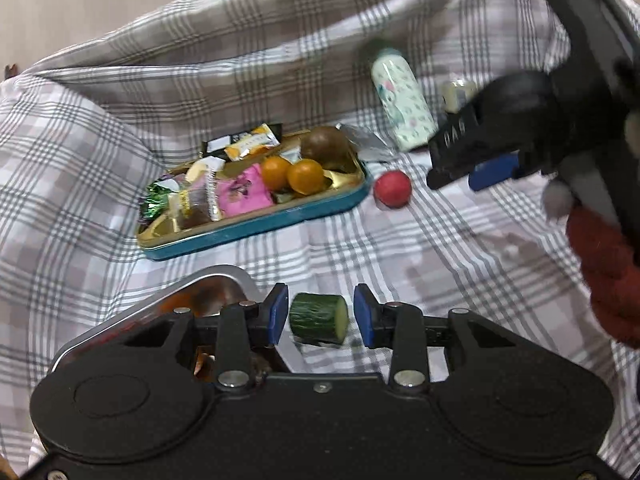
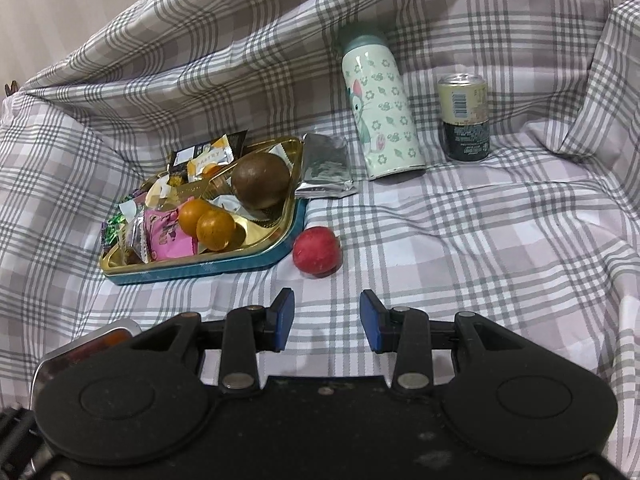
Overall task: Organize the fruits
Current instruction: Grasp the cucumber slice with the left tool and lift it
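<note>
A short piece of green cucumber (image 1: 318, 318) sits between the blue pads of my left gripper (image 1: 320, 316), with a gap on each side, so the jaws stand open around it. A red round fruit (image 2: 316, 250) lies on the checked cloth beside a teal tray (image 2: 200, 270). The tray holds two small oranges (image 2: 215, 229), a brown round fruit (image 2: 261, 180) and wrapped snacks. My right gripper (image 2: 326, 326) is open and empty, a little short of the red fruit. In the left wrist view the right gripper (image 1: 456, 178) hangs just right of the red fruit (image 1: 393, 189).
A patterned bottle (image 2: 382, 112) and a drink can (image 2: 464, 116) stand at the back. A silver packet (image 2: 326, 168) leans on the tray's far corner. A shiny metal tin (image 1: 224, 276) lies by the left gripper. A dark red sleeve (image 1: 604, 280) is at the right.
</note>
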`<state>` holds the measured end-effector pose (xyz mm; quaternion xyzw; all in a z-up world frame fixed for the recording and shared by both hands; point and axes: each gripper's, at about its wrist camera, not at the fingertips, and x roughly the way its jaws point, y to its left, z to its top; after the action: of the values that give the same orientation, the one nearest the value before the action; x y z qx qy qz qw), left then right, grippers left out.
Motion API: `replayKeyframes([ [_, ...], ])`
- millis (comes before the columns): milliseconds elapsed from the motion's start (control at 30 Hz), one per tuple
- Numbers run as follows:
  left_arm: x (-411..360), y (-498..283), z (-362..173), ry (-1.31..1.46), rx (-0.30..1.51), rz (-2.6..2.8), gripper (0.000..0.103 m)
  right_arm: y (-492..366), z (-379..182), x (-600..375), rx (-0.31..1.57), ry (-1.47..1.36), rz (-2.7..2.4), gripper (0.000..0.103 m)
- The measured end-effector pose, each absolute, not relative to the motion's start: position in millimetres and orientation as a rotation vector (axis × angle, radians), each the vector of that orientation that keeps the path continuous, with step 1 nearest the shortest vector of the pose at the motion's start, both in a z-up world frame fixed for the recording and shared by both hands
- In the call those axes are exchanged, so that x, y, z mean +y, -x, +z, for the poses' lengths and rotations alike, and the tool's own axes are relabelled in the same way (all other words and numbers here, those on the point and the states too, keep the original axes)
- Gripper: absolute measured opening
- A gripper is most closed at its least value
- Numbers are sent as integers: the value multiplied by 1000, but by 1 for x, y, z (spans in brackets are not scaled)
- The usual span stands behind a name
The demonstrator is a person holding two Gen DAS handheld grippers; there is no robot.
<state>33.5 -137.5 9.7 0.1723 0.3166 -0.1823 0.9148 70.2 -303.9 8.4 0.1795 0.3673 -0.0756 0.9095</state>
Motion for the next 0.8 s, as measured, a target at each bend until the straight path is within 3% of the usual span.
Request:
replayKeyframes([
  [800, -137, -69, -17, -324, 735, -359, 51, -70, 6, -310, 747, -378, -166, 40],
])
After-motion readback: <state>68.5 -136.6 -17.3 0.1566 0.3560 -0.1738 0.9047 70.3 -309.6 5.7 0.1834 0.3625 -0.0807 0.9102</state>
